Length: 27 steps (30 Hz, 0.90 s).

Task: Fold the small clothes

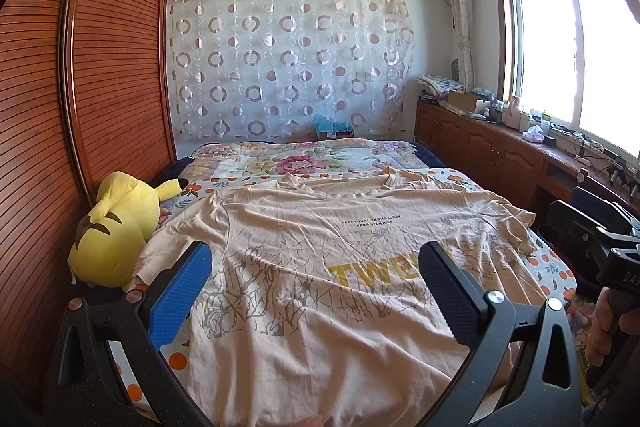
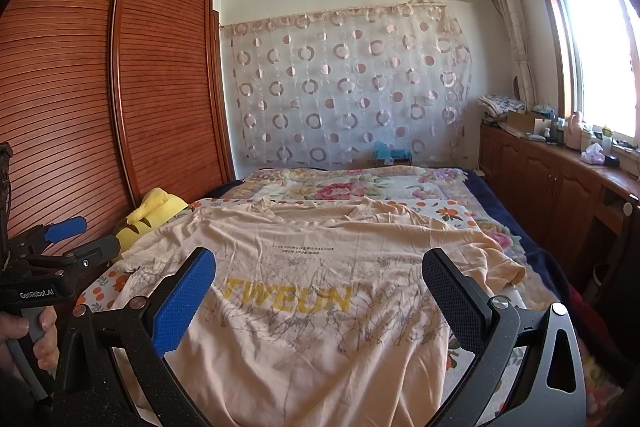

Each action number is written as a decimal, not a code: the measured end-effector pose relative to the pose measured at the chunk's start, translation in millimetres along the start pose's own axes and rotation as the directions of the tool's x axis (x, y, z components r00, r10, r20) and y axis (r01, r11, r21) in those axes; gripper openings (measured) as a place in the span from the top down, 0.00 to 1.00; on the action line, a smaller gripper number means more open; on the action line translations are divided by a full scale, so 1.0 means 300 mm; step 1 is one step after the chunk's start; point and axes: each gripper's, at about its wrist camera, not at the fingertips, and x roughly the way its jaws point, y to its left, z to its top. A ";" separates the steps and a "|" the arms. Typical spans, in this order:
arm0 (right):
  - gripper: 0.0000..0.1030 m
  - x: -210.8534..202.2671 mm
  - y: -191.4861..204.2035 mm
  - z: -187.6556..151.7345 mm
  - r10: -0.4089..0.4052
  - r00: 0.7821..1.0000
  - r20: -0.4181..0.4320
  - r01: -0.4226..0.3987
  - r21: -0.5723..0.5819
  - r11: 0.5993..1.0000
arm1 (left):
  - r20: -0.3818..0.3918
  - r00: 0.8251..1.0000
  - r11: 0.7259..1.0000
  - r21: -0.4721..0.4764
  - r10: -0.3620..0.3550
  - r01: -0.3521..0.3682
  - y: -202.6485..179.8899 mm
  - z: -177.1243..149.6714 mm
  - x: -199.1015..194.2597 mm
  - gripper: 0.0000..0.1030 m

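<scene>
A peach T-shirt (image 1: 320, 267) printed with yellow lettering and grey branch-like line art is seen spread face up across a bed (image 1: 560, 267), its collar toward the far end and its hem nearest the cameras. The left gripper (image 1: 316, 283) is held above the near part of the garment with its blue and black fingers spread wide and nothing between them. The right gripper (image 2: 320, 291) is likewise held apart and empty over the shirt's near half. No fold is yet made; the cloth is creased, and the right sleeve (image 2: 504, 267) is bunched near the bed's edge.

A yellow Pikachu plush (image 1: 116, 235) is seen just beside the left sleeve (image 1: 168, 247), against the slatted wardrobe doors (image 1: 80, 87). A floral quilt (image 1: 296, 159) is laid beyond the collar.

The step in hand is judged to be the first grasp. It would be done best if the wrinkles were smoothed and the bunched sleeve drawn flat first, so that no crease is locked into the fold. One layer pair at a shoulder and at the hem on the same side should be pinched cleanly, without the patterned sheet beneath being caught. The side should then be carried over in a straight line parallel to the shirt's length, with both grippers kept level. Care is advised on the left, where the plush could be snagged.
</scene>
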 end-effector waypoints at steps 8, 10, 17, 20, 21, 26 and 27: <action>0.00 0.000 0.000 -0.001 0.001 1.000 0.001 -0.001 0.000 1.000 | 0.004 1.000 1.000 0.000 -0.001 0.001 -0.006 0.009 -0.005 0.00; 0.00 0.000 0.001 -0.001 0.001 1.000 0.002 -0.001 0.000 1.000 | 0.004 1.000 1.000 -0.001 -0.002 0.002 -0.005 0.008 -0.006 0.00; 0.00 0.000 0.002 -0.003 0.002 1.000 0.003 -0.002 -0.001 1.000 | 0.007 1.000 1.000 -0.002 -0.001 0.001 -0.014 0.014 -0.013 0.00; 0.00 -0.002 0.002 -0.002 0.003 1.000 0.004 -0.003 -0.001 1.000 | 0.008 1.000 1.000 -0.001 -0.001 0.001 -0.014 0.013 -0.014 0.00; 0.00 -0.002 0.003 -0.002 0.003 1.000 0.004 -0.003 -0.001 1.000 | 0.009 1.000 1.000 -0.002 -0.001 0.001 -0.011 0.009 -0.016 0.00; 0.00 -0.002 0.004 -0.004 0.003 1.000 0.004 -0.003 -0.001 1.000 | 0.005 1.000 1.000 -0.002 -0.001 0.001 -0.014 0.012 -0.012 0.00; 0.00 0.001 0.005 -0.006 0.003 1.000 0.003 -0.003 -0.002 1.000 | 0.001 1.000 1.000 -0.002 -0.001 0.001 -0.020 0.016 -0.013 0.00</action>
